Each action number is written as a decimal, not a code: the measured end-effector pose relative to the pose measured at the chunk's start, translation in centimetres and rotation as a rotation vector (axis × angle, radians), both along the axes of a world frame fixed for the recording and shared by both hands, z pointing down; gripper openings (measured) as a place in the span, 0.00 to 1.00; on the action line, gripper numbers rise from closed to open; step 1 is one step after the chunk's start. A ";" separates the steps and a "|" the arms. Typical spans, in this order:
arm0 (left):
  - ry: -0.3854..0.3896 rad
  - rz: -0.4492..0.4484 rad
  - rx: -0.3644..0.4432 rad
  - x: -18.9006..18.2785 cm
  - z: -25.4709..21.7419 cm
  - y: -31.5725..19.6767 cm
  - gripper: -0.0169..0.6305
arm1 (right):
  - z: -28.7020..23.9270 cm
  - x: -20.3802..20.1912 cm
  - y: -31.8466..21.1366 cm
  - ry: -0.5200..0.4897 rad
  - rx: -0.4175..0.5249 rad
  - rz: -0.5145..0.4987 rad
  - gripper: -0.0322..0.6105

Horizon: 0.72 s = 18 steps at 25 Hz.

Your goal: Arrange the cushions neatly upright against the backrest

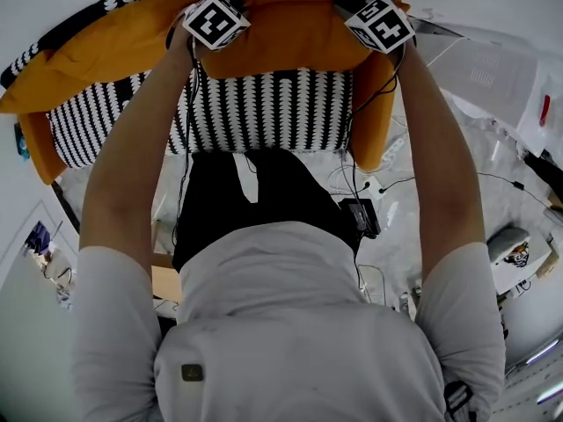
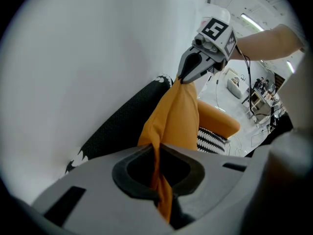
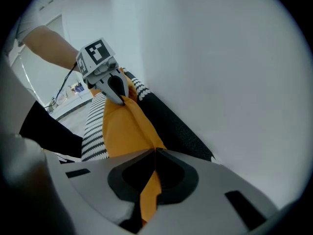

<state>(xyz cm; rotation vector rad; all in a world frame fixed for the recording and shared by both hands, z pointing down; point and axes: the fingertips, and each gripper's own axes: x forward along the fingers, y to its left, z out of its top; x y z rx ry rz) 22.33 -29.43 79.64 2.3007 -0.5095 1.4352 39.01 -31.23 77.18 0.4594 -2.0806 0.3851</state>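
Head view gives you the striped sofa seat [image 1: 264,112] and the orange cushion [image 1: 290,38] along its far edge, between your two arms, but there the marker cubes cover both grasping ends. The gripper views show what it does not. In the left gripper view your left claw [image 2: 159,180] is closed on a thin fold of the cushion's edge, and further along the same edge you see your right claw [image 2: 183,78] pinching it too. The right gripper view shows this from the other side, the right claw clamped on orange fabric. The cushion is stretched between both claws, just beside the dark backrest [image 3: 176,126] and near the white wall [image 3: 220,58].
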 end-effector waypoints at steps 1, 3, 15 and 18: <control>0.001 0.003 0.004 -0.1 0.0 -0.5 0.06 | 0.2 -0.1 -0.5 0.003 0.005 0.008 0.10; 0.001 0.005 0.009 -0.4 0.0 -1.3 0.06 | 0.6 -0.3 -1.6 0.010 0.010 0.026 0.10; 0.017 -0.004 0.030 -0.2 -0.6 -1.5 0.12 | 1.3 -0.5 -2.3 0.035 0.030 0.068 0.11; 0.047 -0.006 0.037 0.1 -1.8 -1.0 0.19 | 0.8 -0.2 -1.8 0.051 0.045 0.077 0.14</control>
